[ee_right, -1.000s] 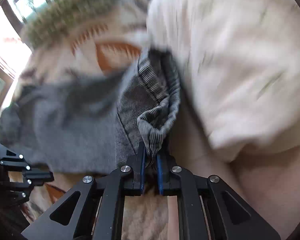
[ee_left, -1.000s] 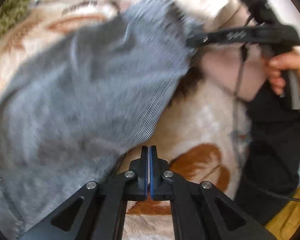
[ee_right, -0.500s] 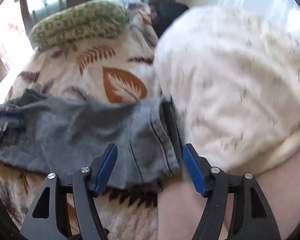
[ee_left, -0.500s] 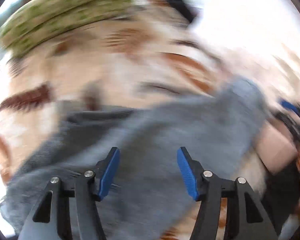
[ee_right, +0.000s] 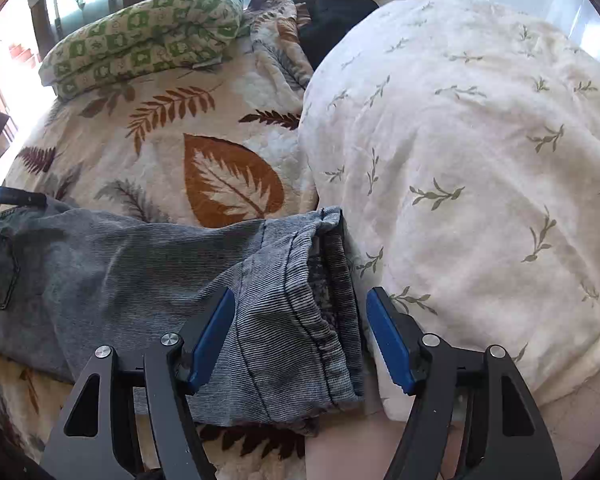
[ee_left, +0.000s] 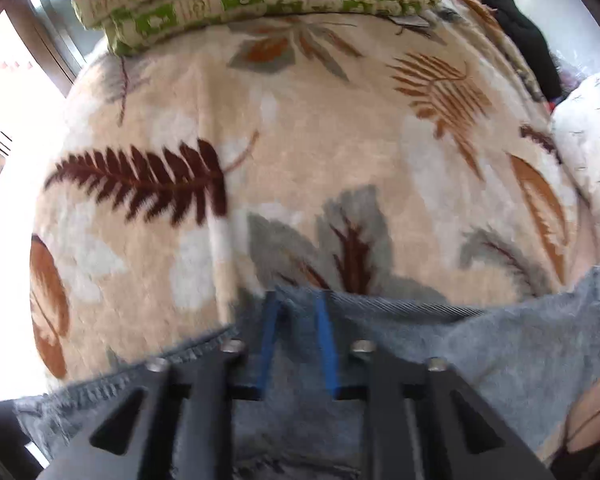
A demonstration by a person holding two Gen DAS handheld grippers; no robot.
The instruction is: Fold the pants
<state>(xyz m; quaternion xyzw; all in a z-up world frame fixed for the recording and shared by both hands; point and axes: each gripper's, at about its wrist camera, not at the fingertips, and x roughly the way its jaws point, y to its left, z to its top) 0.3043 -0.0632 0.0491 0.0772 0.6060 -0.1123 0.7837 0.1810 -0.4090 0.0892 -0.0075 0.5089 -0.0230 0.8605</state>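
Grey-blue denim pants lie stretched across the bed, their leg cuffs at the right against a white duvet. My right gripper hovers just above the cuffs, open, its blue pads clear of the cloth on either side. In the left wrist view the far edge of the pants runs across the bottom of the picture. My left gripper points steeply down at that edge. Its jaws are closing, with a bunched fold of denim filling the narrow gap between the pads.
A cream blanket with a leaf print covers the bed. A folded green-checked quilt lies at its far end beside dark clothing. The bulky white duvet fills the right side. Bright windows stand to the left.
My right gripper let go of the cuffs, opened and rose a little; the pants now lie flat. My left gripper swung along the pants, opened, then closed onto the denim edge.
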